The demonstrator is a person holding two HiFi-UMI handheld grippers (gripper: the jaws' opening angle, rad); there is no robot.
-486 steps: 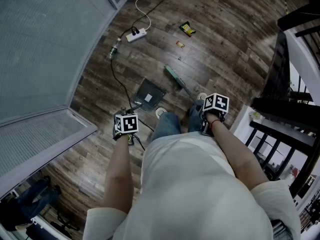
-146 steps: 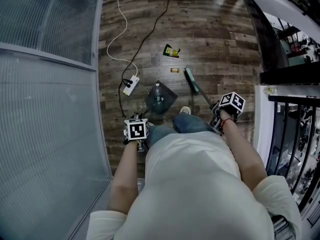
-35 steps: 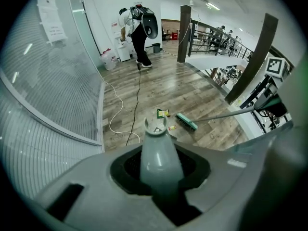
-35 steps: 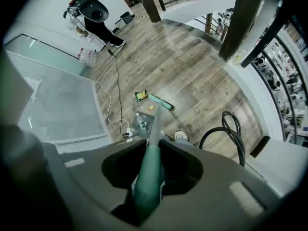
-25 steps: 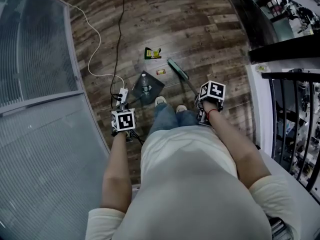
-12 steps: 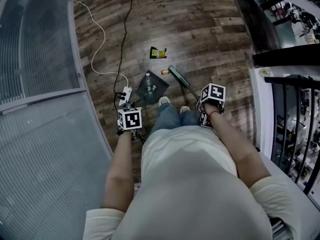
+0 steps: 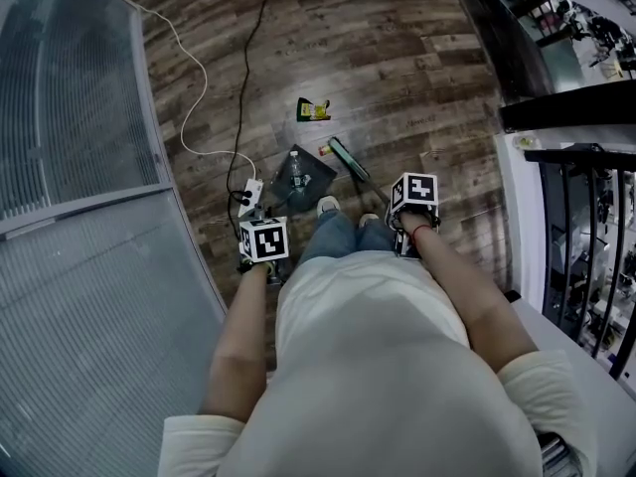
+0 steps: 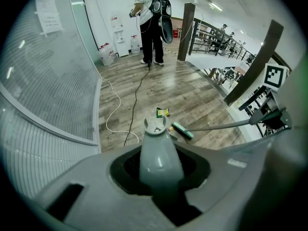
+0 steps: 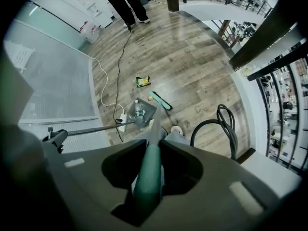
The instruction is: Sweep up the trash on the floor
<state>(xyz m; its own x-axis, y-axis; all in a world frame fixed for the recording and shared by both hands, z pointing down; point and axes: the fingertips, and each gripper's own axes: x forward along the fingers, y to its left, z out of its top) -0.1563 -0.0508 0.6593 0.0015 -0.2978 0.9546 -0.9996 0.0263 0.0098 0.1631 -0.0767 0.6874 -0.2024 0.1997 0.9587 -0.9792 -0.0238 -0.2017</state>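
Trash wrapper point(image 7: 314, 109) lies on the floorboards point(image 7: 417, 68) just beyond the dustpan point(image 7: 298, 172); light and flimsy, it should skid easily. A small scrap point(image 7: 324, 150) seems to touch the broom head point(image 7: 347, 156). Right gripper point(image 9: 150, 150) is clamped high on the stiff broom handle point(image 9: 144, 186), which slants forward and down; left gripper point(image 8: 156, 160) grips the dustpan's handle point(image 8: 155, 141)

The small scrap point(image 7: 324, 150) beside the broom head point(image 7: 344, 156) is too small to identify.
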